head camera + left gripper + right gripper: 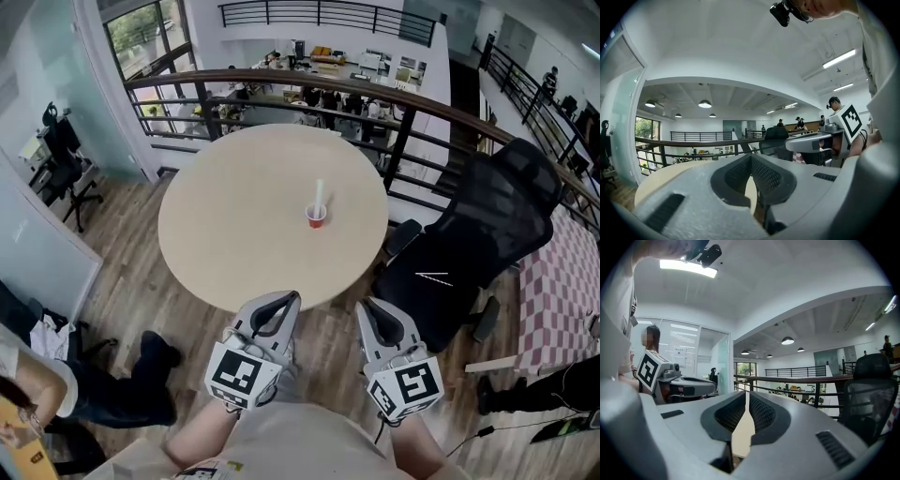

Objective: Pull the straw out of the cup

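Observation:
A small red cup (317, 217) stands upright right of centre on the round beige table (234, 206), and a white straw (319, 192) sticks up out of it. Both grippers hang side by side in front of the table's near edge, well short of the cup. My left gripper (291, 298) (751, 157) is shut, its tips meeting with nothing between them. My right gripper (367, 305) (746, 393) is shut and empty too. The cup shows in neither gripper view; only the tabletop's edge (665, 176) appears past the jaws.
A black mesh office chair (469, 244) stands against the table's right side. A dark railing (281, 80) curves behind the table. A person sits low at the left (66, 394). A checked cloth (562, 281) covers a surface at the far right.

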The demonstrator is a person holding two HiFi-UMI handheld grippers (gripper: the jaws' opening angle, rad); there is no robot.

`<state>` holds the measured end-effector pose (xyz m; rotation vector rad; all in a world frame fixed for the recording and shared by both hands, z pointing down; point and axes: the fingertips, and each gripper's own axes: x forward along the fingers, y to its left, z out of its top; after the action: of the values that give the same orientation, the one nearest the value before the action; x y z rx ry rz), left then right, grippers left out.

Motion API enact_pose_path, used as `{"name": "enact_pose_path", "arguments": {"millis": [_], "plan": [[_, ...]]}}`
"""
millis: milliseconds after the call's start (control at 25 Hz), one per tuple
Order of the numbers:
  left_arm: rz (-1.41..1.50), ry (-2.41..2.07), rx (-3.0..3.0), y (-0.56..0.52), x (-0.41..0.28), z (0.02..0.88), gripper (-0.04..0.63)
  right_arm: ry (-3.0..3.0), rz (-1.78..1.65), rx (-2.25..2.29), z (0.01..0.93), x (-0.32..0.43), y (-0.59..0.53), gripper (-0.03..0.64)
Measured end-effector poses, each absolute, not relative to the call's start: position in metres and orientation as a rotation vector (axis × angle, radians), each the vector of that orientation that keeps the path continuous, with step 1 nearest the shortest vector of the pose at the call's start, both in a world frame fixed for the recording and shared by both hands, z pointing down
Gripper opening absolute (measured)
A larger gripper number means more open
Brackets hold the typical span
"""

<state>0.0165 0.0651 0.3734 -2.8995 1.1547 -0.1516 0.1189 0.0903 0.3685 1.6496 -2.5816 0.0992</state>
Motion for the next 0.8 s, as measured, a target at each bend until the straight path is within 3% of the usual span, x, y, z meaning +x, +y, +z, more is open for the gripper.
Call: {"name": "enact_pose_path", "arguments": {"millis": [800], "plan": [[-0.149,1.118,-2.920,-0.160,-0.031,0.357,0.012,-2.503,0.090,1.675,0.352,0.073,-0.137,0.034]]}}
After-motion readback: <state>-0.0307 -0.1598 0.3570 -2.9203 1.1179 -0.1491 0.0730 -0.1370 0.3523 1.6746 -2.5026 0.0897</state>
